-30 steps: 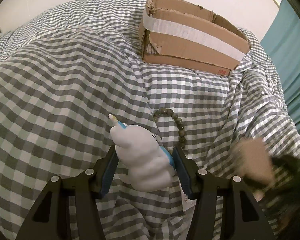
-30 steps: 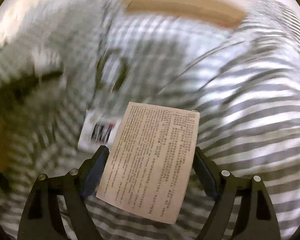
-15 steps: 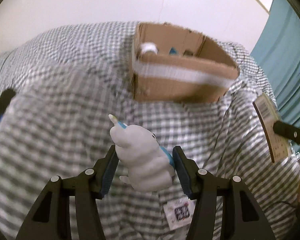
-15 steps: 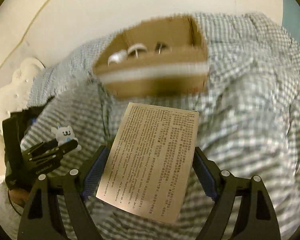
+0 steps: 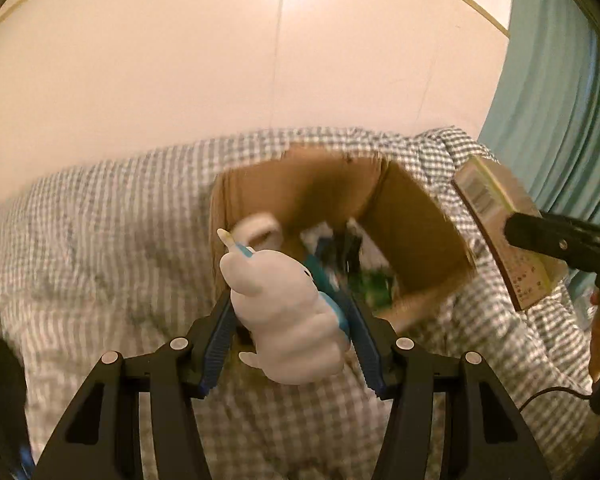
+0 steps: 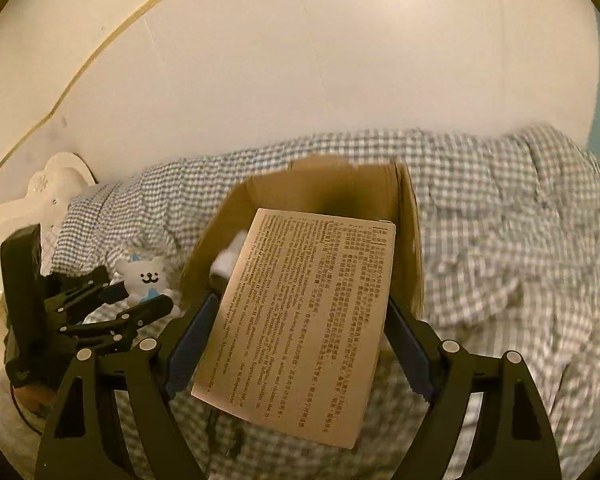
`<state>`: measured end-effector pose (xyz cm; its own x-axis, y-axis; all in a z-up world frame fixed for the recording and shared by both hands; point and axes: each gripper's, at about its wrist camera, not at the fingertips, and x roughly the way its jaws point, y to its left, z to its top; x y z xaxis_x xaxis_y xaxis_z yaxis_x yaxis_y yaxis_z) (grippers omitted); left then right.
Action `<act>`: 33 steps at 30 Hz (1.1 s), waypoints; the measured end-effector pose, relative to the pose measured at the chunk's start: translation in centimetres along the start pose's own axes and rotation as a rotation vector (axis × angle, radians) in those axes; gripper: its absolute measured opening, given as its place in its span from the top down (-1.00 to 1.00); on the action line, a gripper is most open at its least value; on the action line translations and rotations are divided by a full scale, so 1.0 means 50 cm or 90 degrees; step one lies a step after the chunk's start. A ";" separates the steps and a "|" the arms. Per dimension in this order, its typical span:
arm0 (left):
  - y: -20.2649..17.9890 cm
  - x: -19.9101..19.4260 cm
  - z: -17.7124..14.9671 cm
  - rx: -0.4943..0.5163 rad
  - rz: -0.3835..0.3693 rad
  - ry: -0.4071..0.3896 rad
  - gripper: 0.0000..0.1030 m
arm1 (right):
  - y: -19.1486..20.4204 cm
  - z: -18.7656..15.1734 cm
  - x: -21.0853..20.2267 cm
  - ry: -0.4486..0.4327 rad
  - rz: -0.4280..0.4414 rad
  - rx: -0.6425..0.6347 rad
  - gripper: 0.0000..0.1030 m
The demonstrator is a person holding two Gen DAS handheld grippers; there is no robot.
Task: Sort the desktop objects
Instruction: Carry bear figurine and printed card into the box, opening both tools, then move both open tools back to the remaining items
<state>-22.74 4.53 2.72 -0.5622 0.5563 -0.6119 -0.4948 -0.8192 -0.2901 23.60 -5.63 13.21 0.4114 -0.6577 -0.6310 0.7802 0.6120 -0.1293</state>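
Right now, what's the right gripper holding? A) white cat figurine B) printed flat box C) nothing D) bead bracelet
B: the right gripper is shut on the printed flat box, its text face toward the camera, in front of the cardboard box; the white cat figurine sits in the left gripper.

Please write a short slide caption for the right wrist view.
Right gripper holds a printed box before the open cardboard box.

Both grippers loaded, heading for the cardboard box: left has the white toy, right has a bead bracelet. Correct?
Not quite. The right gripper holds a printed card, not a bracelet; the right wrist view shows it between the jaws. The left gripper does hold the white toy, with the box ahead.
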 end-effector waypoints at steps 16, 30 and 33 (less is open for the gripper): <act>-0.029 0.177 0.070 0.050 0.062 0.013 -0.72 | -0.089 0.116 0.165 -0.047 0.081 0.084 -0.63; 0.008 -0.032 -0.021 -0.056 0.073 -0.015 -0.85 | -0.016 0.077 -0.044 -0.076 0.042 0.023 -0.63; 0.030 -0.082 -0.111 -0.095 0.069 -0.010 -0.85 | 0.000 0.023 -0.090 -0.073 0.055 0.014 -0.63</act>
<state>-17.49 0.26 0.73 -0.6178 0.4646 -0.6345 -0.3276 -0.8855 -0.3294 22.30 -3.16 16.96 0.5277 -0.6491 -0.5479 0.7492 0.6596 -0.0599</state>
